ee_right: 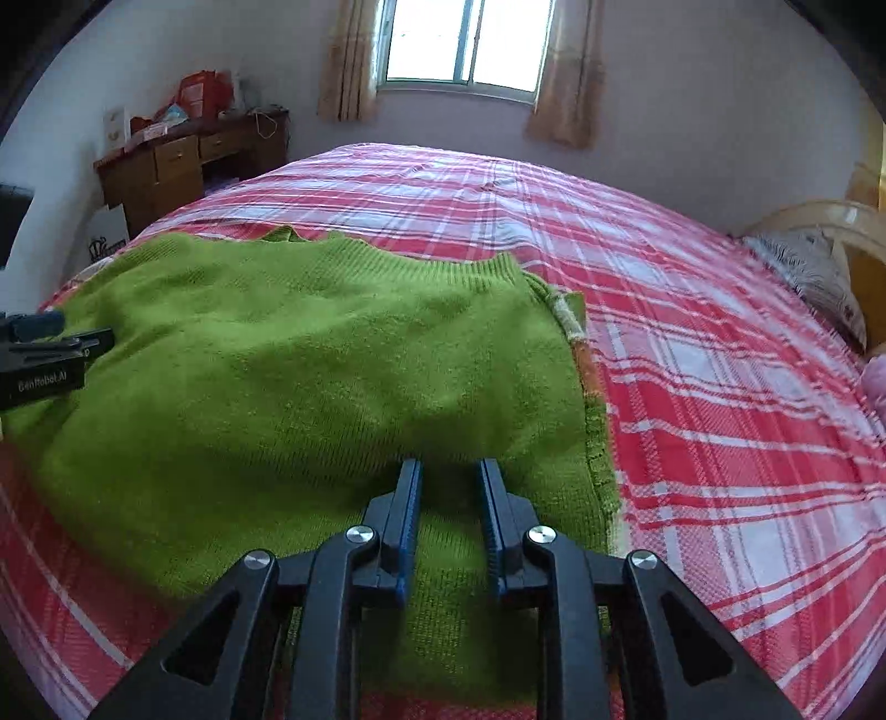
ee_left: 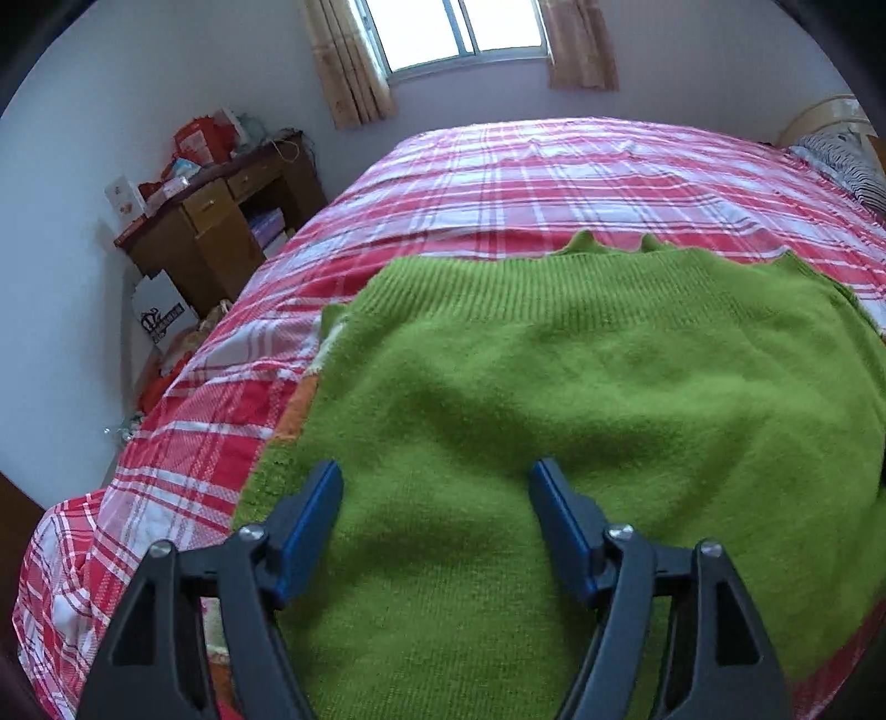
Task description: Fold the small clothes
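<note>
A green knitted sweater (ee_left: 581, 399) lies spread on the red plaid bed (ee_left: 498, 183), ribbed hem toward the far side. My left gripper (ee_left: 434, 476) is open and empty, its jaws wide apart just above the sweater's near left part. In the right wrist view the same sweater (ee_right: 288, 360) fills the left half of the bed (ee_right: 720, 387). My right gripper (ee_right: 449, 471) hovers over the sweater's near right part, jaws a narrow gap apart, holding nothing. The left gripper (ee_right: 50, 338) shows at the left edge there.
A brown wooden desk (ee_left: 221, 216) with clutter stands left of the bed by the wall. A window (ee_left: 454, 27) with curtains is at the back. A striped pillow (ee_left: 847, 160) and headboard lie at the right. Bags lie on the floor beside the bed (ee_left: 166, 315).
</note>
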`<act>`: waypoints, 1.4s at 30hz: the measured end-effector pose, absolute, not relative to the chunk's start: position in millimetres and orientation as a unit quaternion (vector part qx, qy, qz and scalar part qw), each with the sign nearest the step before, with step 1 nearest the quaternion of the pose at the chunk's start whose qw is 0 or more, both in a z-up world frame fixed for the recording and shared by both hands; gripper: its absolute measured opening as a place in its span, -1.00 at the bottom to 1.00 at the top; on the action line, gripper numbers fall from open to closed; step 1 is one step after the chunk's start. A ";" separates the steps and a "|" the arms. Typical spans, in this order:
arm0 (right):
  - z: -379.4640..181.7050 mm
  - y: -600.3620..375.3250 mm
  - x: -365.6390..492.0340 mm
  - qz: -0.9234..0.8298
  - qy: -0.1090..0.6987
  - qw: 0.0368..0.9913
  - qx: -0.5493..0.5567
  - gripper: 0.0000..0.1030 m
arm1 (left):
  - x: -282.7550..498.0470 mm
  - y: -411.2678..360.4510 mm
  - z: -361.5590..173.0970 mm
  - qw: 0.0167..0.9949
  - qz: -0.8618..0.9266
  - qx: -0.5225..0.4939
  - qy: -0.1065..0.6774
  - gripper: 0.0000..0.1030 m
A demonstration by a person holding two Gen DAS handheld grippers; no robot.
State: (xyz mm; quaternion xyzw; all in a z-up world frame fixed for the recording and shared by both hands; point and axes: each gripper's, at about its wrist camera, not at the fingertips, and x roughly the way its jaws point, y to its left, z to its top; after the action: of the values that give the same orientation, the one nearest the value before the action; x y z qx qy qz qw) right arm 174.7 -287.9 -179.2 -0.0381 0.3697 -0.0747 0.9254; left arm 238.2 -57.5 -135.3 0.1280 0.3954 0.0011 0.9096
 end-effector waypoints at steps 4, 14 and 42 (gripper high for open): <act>-179.7 -283.5 175.5 -0.084 0.369 0.924 -0.057 -0.58 | 232.6 -50.1 -127.1 0.908 0.005 0.118 0.402 0.45; -145.4 -244.2 147.0 -0.056 0.326 0.944 -0.027 -0.57 | 205.2 -22.5 -124.0 0.909 0.036 0.106 0.402 0.46; -173.0 -326.8 255.6 -0.103 0.387 0.916 -0.027 -0.56 | 262.6 38.8 -152.2 0.894 -0.011 -0.064 0.443 0.91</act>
State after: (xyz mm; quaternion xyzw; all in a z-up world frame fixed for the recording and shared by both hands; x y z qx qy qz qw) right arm 255.6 -326.8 -173.0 -0.0272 0.3865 -0.1028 0.9161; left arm 262.6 38.8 -152.2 -0.0637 0.4431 -0.0110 0.8941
